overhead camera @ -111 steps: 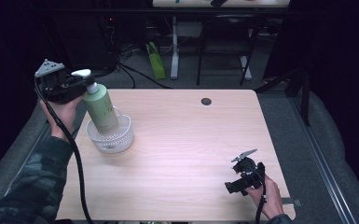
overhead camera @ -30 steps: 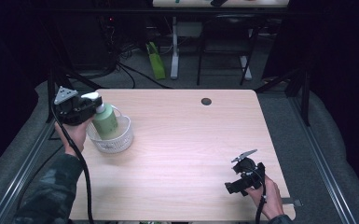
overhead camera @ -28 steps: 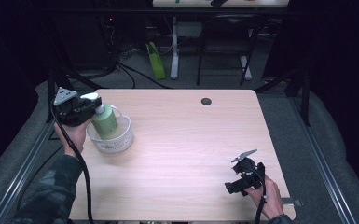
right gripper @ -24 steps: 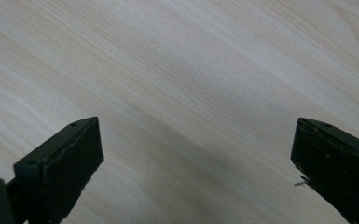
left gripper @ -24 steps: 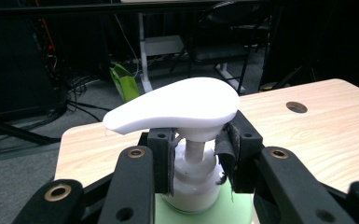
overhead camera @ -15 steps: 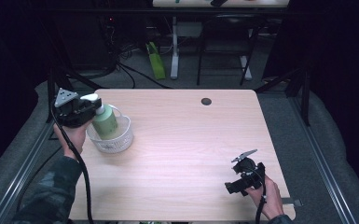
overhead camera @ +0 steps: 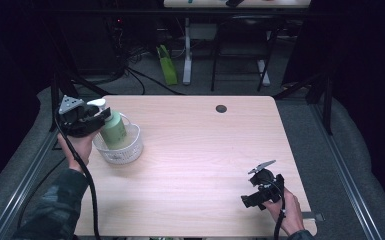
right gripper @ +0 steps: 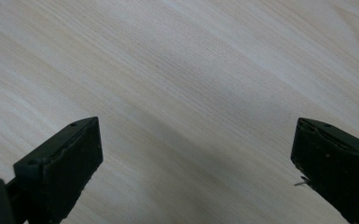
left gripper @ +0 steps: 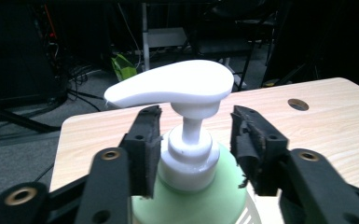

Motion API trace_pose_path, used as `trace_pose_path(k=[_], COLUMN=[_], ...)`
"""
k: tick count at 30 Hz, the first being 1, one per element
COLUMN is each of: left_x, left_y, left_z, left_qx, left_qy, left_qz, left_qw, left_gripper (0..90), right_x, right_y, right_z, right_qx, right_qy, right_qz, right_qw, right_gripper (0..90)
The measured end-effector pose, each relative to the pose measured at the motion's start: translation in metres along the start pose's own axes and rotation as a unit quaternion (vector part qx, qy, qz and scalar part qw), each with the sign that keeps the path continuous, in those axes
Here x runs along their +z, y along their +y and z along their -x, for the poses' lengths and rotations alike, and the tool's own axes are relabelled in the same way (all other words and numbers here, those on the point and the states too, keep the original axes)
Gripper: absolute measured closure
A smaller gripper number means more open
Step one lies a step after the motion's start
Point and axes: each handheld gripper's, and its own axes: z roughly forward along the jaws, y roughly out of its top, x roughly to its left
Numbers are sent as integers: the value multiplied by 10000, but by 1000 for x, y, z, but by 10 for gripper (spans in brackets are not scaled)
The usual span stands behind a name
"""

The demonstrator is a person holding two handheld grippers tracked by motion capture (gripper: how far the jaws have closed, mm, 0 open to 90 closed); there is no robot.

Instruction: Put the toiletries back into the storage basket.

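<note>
While the pale green plastic pump bottle [overhead camera: 113, 131] with its white dispenser head stands upright inside the white slotted plastic basket [overhead camera: 125, 150] at the left of the high view, the left gripper [overhead camera: 96, 117] sits at the bottle's top, held by the person's left hand [overhead camera: 78, 146]. Seen from the left gripper view, the left gripper [left gripper: 195, 136] has its two black jaws parted on either side of the bottle's white collar [left gripper: 190, 158], just beneath the long white pump spout [left gripper: 172, 86]. A narrow gap shows between each pad and the collar, so the jaws flank the neck without clearly pressing on it. The bottle's green shoulder [left gripper: 193, 205] fills the lower middle of that frame, and a sliver of the basket's rim shows at the bottom edge to the right.

The light wood-grain table [overhead camera: 195, 165] carries a small dark round hole [overhead camera: 221, 108] near its far edge, at upper centre of the high view.

At lower right of the high view, the right gripper [overhead camera: 258, 185] hangs low over the table near its front corner, held in the person's right hand [overhead camera: 290, 215]. From the right gripper view, its jaws stand wide apart at the bottom corners of the frame with bare wood [right gripper: 191, 93] between them, gripping nothing.
</note>
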Motion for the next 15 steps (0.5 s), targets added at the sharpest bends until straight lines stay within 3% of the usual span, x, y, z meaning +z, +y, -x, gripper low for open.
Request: trace_pose_path(k=[15], left_x=[-15], left_y=[4], left_z=[6], left_qx=[100], left_qy=[67], left_qz=[-200], left_qw=[9997], left_gripper=[294], right_x=[0], right_y=[0], right_z=[0], right_qx=[-10], right_qy=[-11], right_qz=[-1], right_qw=[10000], right_gripper=[16])
